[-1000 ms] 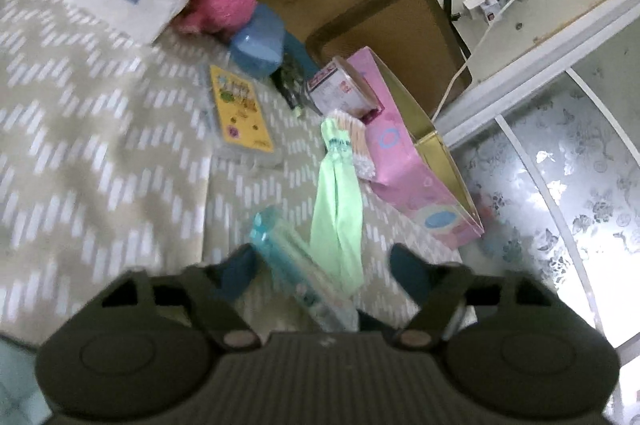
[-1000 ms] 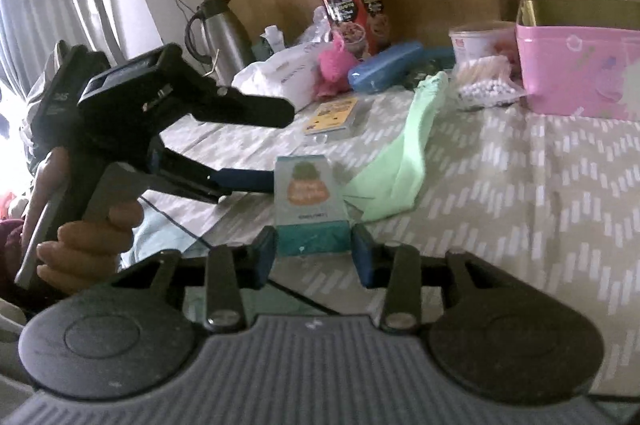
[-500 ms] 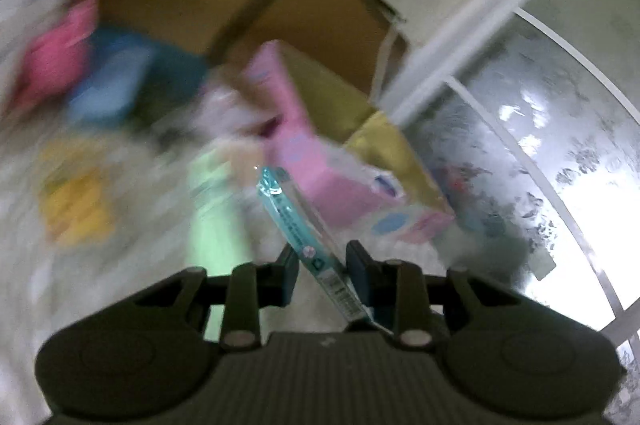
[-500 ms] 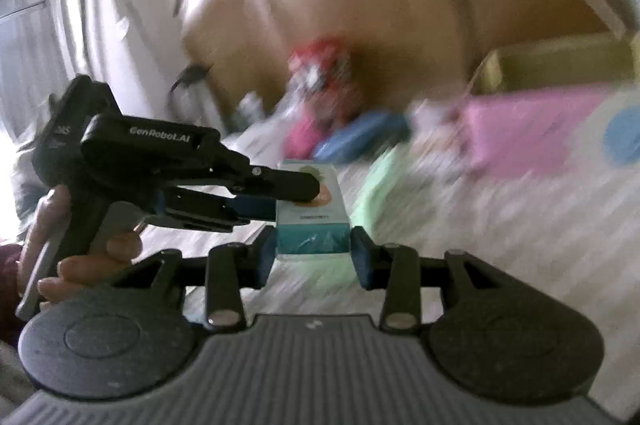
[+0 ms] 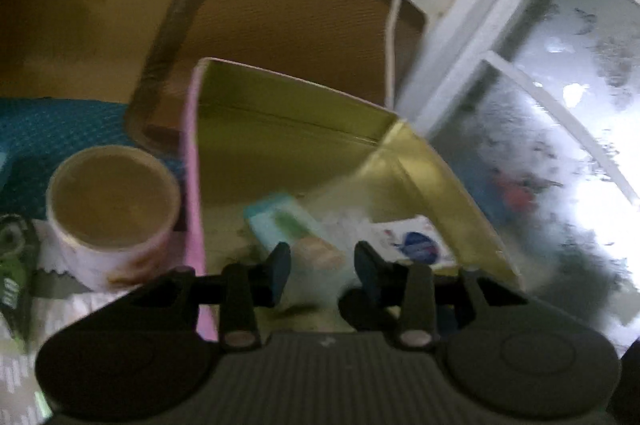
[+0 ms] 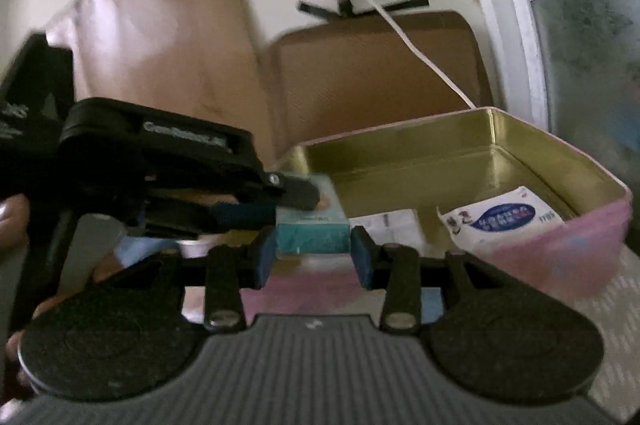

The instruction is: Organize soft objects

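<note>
A teal tissue pack [image 6: 312, 233] sits between my right gripper's [image 6: 313, 257] blue pads, which are shut on it at the near left rim of the pink tin [image 6: 560, 245]. My left gripper [image 5: 322, 267] comes in from the left in the right wrist view [image 6: 264, 201] and also clamps the pack [image 5: 296, 237], holding it over the tin's gold inside [image 5: 280, 153]. A white and blue packet [image 6: 500, 217] and a paper sheet [image 6: 384, 225] lie in the tin.
A round paper cup [image 5: 112, 213] stands just left of the tin. A blue cloth [image 5: 48, 141] lies behind it. Brown cardboard [image 6: 372, 73] leans on the wall behind. A white cable [image 6: 400, 29] hangs down to the tin. A window [image 5: 560, 105] is at the right.
Both grippers have carried the tissue pack from the patterned cloth up and over to the pink tin. The left gripper closed on the pack along the way.
</note>
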`<state>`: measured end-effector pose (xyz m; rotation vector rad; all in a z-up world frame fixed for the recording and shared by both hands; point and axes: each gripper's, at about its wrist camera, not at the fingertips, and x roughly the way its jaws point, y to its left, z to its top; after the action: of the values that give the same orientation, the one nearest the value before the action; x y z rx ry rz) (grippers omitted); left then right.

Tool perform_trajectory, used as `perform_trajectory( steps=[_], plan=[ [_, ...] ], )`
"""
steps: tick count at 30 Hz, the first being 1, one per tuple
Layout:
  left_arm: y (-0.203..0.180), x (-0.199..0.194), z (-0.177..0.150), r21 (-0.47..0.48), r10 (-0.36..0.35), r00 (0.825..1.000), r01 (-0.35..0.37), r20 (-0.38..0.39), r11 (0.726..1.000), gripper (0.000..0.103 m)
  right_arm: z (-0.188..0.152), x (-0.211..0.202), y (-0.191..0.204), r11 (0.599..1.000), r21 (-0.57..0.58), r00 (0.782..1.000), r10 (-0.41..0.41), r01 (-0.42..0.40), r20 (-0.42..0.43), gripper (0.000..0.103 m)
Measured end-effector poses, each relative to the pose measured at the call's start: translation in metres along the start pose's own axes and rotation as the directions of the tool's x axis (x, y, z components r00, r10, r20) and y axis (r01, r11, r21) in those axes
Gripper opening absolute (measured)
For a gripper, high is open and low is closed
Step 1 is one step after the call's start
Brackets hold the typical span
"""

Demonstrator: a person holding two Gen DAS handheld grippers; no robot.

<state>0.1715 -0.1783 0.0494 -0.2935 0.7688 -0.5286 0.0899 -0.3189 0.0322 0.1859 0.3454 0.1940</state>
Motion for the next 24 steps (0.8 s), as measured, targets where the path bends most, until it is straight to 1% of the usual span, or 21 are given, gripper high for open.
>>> perform_trajectory(
  steps=[2, 4, 7, 11, 13, 14, 16, 18, 20, 21, 22, 24],
  plan=[
    [0.002, -0.009, -0.004, 0.004, 0.002, 1.000, -0.002, 0.016, 1.000, 0.039, 0.000, 0.015, 0.005, 0.998, -0.065, 1.000, -0.008, 0.007, -0.017, 0.044],
    [0.003, -0.024, -0.008, 0.033, -0.004, 0.999, 0.003, 0.036, 0.999, 0.040, -0.002, 0.017, 0.007, 0.997, -0.069, 1.000, -0.019, 0.018, -0.019, 0.045],
    [0.004, -0.050, -0.018, 0.090, 0.001, 0.997, -0.008, 0.076, 0.996, 0.040, -0.007, 0.004, 0.008, 0.999, -0.046, 1.000, -0.002, 0.003, 0.018, 0.045],
    [0.013, -0.083, -0.043, 0.134, -0.022, 0.995, 0.009, 0.094, 0.991, 0.040, -0.012, -0.017, 0.016, 1.000, -0.023, 0.998, -0.012, 0.014, 0.062, 0.045],
    [0.021, -0.099, -0.057, 0.157, -0.010, 0.995, -0.006, 0.104, 0.988, 0.040, -0.016, -0.028, 0.020, 1.000, -0.009, 0.997, -0.005, 0.006, 0.078, 0.045],
    [0.027, -0.107, -0.065, 0.163, -0.002, 0.994, -0.016, 0.107, 0.987, 0.040, -0.014, -0.027, 0.024, 1.000, -0.005, 0.997, 0.004, -0.003, 0.080, 0.045],
    [0.045, -0.127, -0.079, 0.160, 0.020, 0.992, -0.040, 0.122, 0.986, 0.040, -0.015, -0.031, 0.036, 0.999, -0.018, 0.996, 0.029, -0.028, 0.082, 0.045],
    [0.068, -0.149, -0.092, 0.152, 0.064, 0.987, -0.087, 0.148, 0.985, 0.040, -0.016, -0.031, 0.051, 0.997, -0.049, 0.995, 0.065, -0.061, 0.074, 0.045],
    [0.092, -0.168, -0.103, 0.139, 0.143, 0.974, -0.168, 0.175, 0.976, 0.040, -0.015, -0.029, 0.068, 0.990, -0.087, 0.992, 0.114, -0.110, 0.051, 0.045],
    [0.105, -0.176, -0.106, 0.126, 0.190, 0.965, -0.215, 0.183, 0.968, 0.040, -0.015, -0.026, 0.078, 0.985, -0.101, 0.989, 0.140, -0.136, 0.035, 0.045],
    [0.118, -0.184, -0.110, 0.111, 0.242, 0.951, -0.266, 0.192, 0.958, 0.040, -0.014, -0.021, 0.089, 0.979, -0.115, 0.985, 0.172, -0.170, 0.013, 0.045],
    [0.142, -0.197, -0.115, 0.080, 0.343, 0.915, -0.366, 0.213, 0.927, 0.040, -0.014, -0.011, 0.110, 0.962, -0.139, 0.972, 0.233, -0.235, -0.030, 0.045]
  ],
)
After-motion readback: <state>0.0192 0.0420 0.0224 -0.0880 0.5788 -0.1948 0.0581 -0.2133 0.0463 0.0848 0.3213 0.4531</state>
